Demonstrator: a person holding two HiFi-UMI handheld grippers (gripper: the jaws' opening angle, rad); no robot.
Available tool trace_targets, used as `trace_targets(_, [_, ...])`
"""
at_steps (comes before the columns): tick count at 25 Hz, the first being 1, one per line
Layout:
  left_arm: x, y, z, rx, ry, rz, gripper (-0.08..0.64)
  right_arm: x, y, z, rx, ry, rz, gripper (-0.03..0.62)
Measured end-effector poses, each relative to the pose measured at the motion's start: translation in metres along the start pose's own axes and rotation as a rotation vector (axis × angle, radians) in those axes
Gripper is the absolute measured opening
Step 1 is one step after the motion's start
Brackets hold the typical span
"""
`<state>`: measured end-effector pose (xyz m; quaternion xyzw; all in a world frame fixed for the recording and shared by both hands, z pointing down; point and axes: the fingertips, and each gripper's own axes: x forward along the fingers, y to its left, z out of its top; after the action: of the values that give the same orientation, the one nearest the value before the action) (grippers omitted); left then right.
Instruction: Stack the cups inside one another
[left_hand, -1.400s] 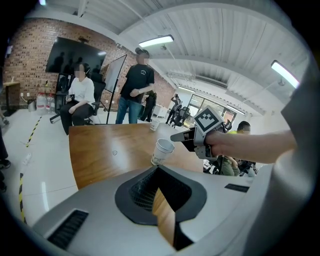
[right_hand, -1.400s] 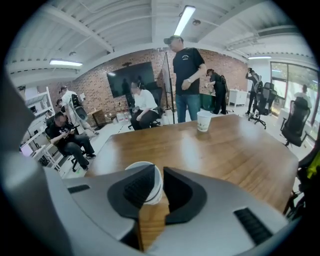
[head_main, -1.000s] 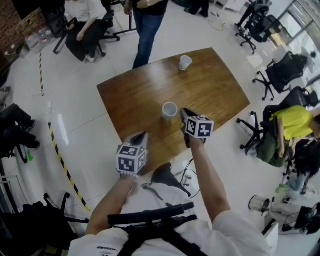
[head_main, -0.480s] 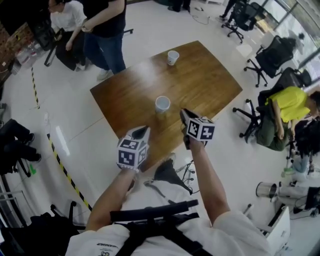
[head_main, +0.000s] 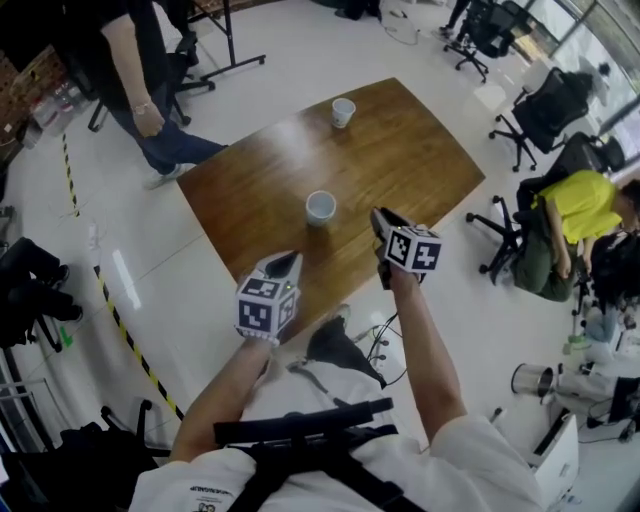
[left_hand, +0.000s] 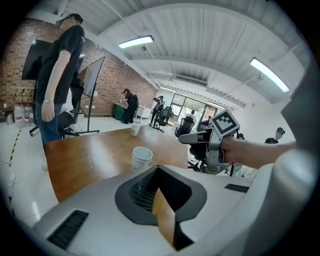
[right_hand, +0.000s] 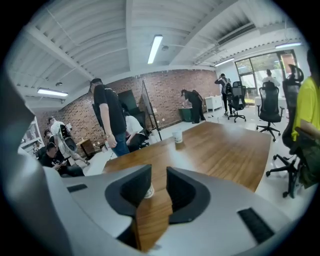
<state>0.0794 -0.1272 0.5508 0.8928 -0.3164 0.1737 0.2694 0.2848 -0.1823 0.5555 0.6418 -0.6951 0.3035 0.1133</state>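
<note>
The near cup (head_main: 320, 207) stands upright, mouth up, just left of and slightly beyond the right gripper (head_main: 379, 215), the nearer of the two; its jaws have just been opening and stand apart, nothing between them; the left gripper (head_main: 288, 260) has its jaws together, empty; the far cup (head_main: 343, 112) sits well apart by the far edge of the table (head_main: 430, 170); both cups are white, tapered, likely paper; the tabletop is glossy wood.

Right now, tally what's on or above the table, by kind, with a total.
White paper cups standing on the brown wooden table: 2 (nearer looks like a nested pair)
Grey handheld grippers, left and right: 2
Total: 4
</note>
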Motion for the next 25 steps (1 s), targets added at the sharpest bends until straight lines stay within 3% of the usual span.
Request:
trace_targets(4, [0.008, 0.002, 0.002, -0.031, 0.000, 0.027, -0.005, 0.019, -0.025, 0.022, -0.011, 0.000, 0.006, 0.136])
trace_targets(15, [0.030, 0.017, 0.052, -0.093, -0.090, 0.142, -0.005, 0.098, -0.061, 0.102, -0.110, 0.013, 0.073, 0.156])
trace_targets(25, [0.105, 0.007, 0.122, -0.089, -0.097, 0.212, -0.003, 0.184, -0.075, 0.149, -0.211, 0.089, 0.159, 0.156])
